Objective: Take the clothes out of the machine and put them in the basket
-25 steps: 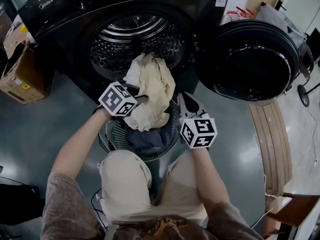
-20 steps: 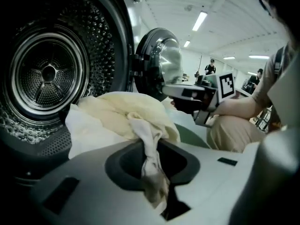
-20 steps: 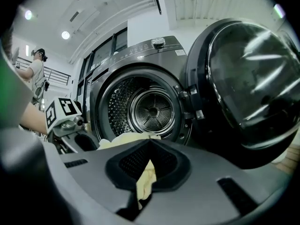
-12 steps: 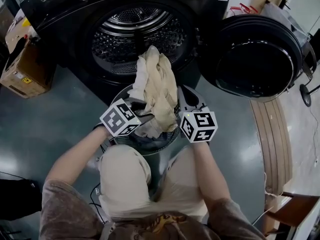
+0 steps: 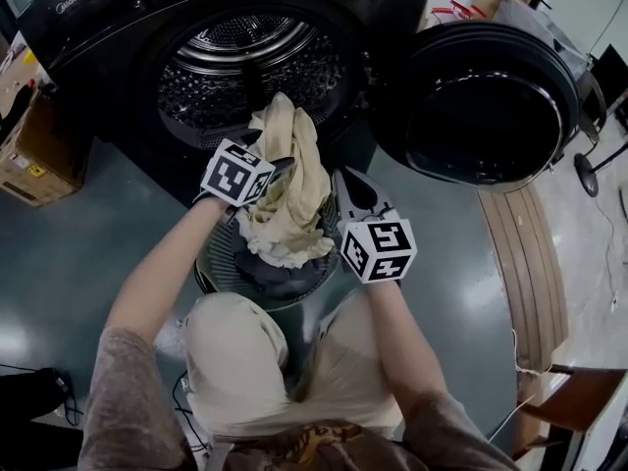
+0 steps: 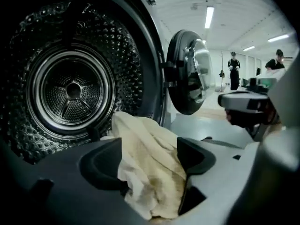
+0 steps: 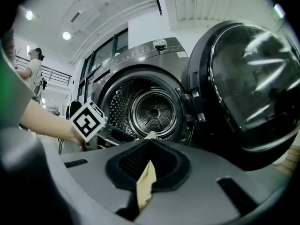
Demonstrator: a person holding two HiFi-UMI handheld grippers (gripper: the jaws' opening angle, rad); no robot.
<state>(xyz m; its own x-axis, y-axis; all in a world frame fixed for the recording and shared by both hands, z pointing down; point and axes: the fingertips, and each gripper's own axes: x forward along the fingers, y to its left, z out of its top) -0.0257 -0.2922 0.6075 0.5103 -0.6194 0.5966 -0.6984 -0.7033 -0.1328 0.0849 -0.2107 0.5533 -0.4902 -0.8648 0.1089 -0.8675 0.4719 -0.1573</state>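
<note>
Cream cloth [image 5: 287, 180] hangs bunched above the basket [image 5: 208, 263], between the two grippers, just in front of the washing machine's open drum [image 5: 245, 57]; dark clothes [image 5: 285, 275] already lie in the basket beneath it.

The left hand-held gripper [image 6: 150, 158] has just been opening its jaws, and they stand apart with a fold of the cloth lying loose between them. It seems not to be pressed, though the fabric fills much of the gap. The right hand-held gripper [image 7: 147, 168] is closed on a thin strip of the same cloth.

The main risk is that narrow pinch: with the left side let go, the whole weight probably falls on it, and the strip could slide out. The bunch also leans toward the machine, so a careless drop may leave part of it draped over the basket rim or on the floor. The loose fold could snag on the left jaws as they draw away.

The left arm reaches forward with its gripper tilted down beside the cloth. The right forearm is tucked closer in, its gripper near level and facing the drum, beside the open door [image 5: 491, 106].
</note>
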